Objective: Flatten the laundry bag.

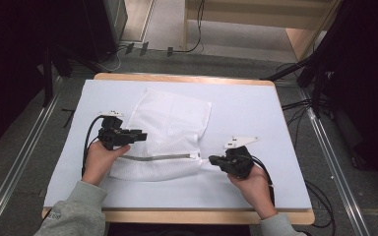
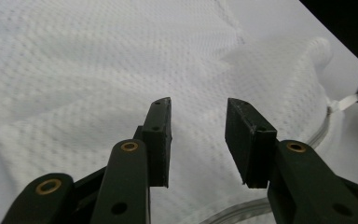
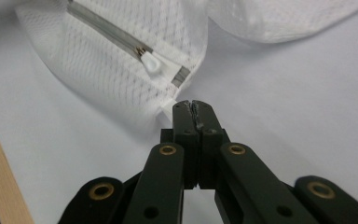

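— Right gripper (image 3: 193, 105) has its jaws pinched tight on a small white tab at the corner of the mesh laundry bag (image 1: 170, 132), just past the closed end of the zipper (image 1: 160, 157). Left gripper (image 2: 198, 140) hangs over the bag's left half with jaws apart, nothing between the pads.

— And how would the bag behave?

— Light, limp and thin, I'd judge. It lies flat in the middle of the white table cover (image 1: 256, 108) and would fold or drag rather than lift as one piece. The open weave shouldn't slip, but a pinch may catch one layer only.

— Best hold?

— Probably the stitched edge beside the zipper, or the zipper pull (image 3: 151, 63), which sits just beyond the right gripper's tips.

— Obstacles?

— Nothing else lies near the bag. Only the grippers' own cables (image 1: 86, 140) trail at its sides.
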Motion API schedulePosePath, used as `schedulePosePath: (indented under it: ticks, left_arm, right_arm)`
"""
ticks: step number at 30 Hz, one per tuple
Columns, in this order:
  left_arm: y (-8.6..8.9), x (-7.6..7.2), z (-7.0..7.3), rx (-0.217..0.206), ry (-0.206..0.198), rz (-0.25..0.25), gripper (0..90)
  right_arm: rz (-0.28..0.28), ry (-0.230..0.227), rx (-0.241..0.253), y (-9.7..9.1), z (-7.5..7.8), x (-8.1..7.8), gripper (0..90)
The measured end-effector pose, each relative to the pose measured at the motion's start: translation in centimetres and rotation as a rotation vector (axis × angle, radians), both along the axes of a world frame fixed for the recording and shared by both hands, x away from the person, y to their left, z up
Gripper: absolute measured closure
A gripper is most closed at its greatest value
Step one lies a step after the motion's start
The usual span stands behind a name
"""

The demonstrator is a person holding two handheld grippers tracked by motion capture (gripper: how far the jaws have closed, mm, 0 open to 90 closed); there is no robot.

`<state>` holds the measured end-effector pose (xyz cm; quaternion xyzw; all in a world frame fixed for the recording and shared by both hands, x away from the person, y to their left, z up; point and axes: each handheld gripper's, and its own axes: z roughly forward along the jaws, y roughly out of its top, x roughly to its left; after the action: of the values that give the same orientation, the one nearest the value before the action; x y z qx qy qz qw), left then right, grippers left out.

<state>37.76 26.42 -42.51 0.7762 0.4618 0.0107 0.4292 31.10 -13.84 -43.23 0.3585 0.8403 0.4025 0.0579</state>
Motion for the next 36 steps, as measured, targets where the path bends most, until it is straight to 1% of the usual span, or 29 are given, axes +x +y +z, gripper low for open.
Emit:
schedulePosePath:
  ticks: [4,5,6,10,13,17,18,19,21,23,24,25,26,28,29,30,32,33,36]
  left_arm:
    - [0.1,0.3,-0.1,0.032,-0.011,0.001,61.1]
    - [0.2,0.3,-0.2,0.033,-0.011,0.005,60.7]
    - [0.3,0.4,-0.2,0.044,-0.014,0.013,60.1]
    - [0.9,0.8,-0.4,0.044,-0.012,0.038,58.2]
    - [1.3,1.1,-0.7,0.042,-0.016,0.052,56.5]
    - [1.7,1.5,-1.1,0.044,-0.003,0.069,55.4]
    - [1.8,1.6,-1.2,0.045,-0.001,0.068,55.3]
    - [1.8,1.7,-1.3,0.056,0.006,0.068,55.2]
    - [1.7,1.9,-1.5,0.059,0.009,0.068,54.8]
    - [1.6,2.1,-1.6,0.064,0.017,0.058,54.8]
    - [1.5,2.1,-1.7,0.070,0.017,0.057,54.8]
    - [1.4,2.1,-1.7,0.069,0.019,0.057,54.8]
    - [1.4,2.2,-1.7,0.066,0.020,0.056,54.8]
    - [1.3,2.2,-1.7,0.068,0.018,0.058,54.8]
    - [1.3,2.1,-1.7,0.068,0.015,0.057,54.9]
    - [1.2,2.1,-1.6,0.069,0.012,0.054,55.0]
    - [1.1,2.1,-1.5,0.068,0.010,0.049,55.1]
    - [0.9,2.1,-1.5,0.067,0.008,0.051,55.1]
    - [0.6,2.0,-1.3,0.071,0.002,0.033,55.1]
  right_arm:
    - [-0.052,-0.011,0.014,-2.2,0.5,-0.7,90.0]
    - [-0.063,-0.013,0.016,-2.6,0.6,-0.9,90.0]
    - [-0.070,-0.017,0.015,-3.1,0.6,-1.0,90.0]
    - [-0.093,0.002,0.004,-4.3,0.3,-1.6,90.0]
    - [-0.095,0.009,-0.001,-4.7,0.1,-2.2,90.0]
    - [-0.089,0.018,-0.011,-4.9,0.1,-3.2,90.0]
    - [-0.090,0.016,-0.017,-4.9,0.1,-3.5,90.0]
    - [-0.086,0.017,-0.015,-4.9,0.0,-3.7,90.0]
    - [-0.081,0.026,-0.020,-4.9,-0.1,-4.1,90.0]
    - [-0.072,0.035,-0.028,-4.8,-0.3,-4.5,90.0]
    - [-0.065,0.035,-0.026,-4.7,-0.4,-4.5,87.8]
    - [-0.065,0.021,-0.022,-4.7,-0.4,-4.5,80.6]
    - [-0.074,0.004,-0.019,-4.7,-0.3,-4.4,78.3]
    - [-0.085,-0.016,0.004,-4.9,-0.2,-4.1,75.6]
    - [-0.091,-0.015,0.015,-4.9,-0.1,-4.0,75.6]
    - [-0.091,-0.025,0.026,-4.9,-0.1,-3.8,75.7]
    - [-0.096,-0.030,0.032,-4.6,0.0,-3.3,75.8]
    - [-0.096,-0.039,0.030,-4.4,0.0,-3.0,75.9]
    - [-0.098,-0.050,0.043,-3.9,0.0,-2.0,77.4]
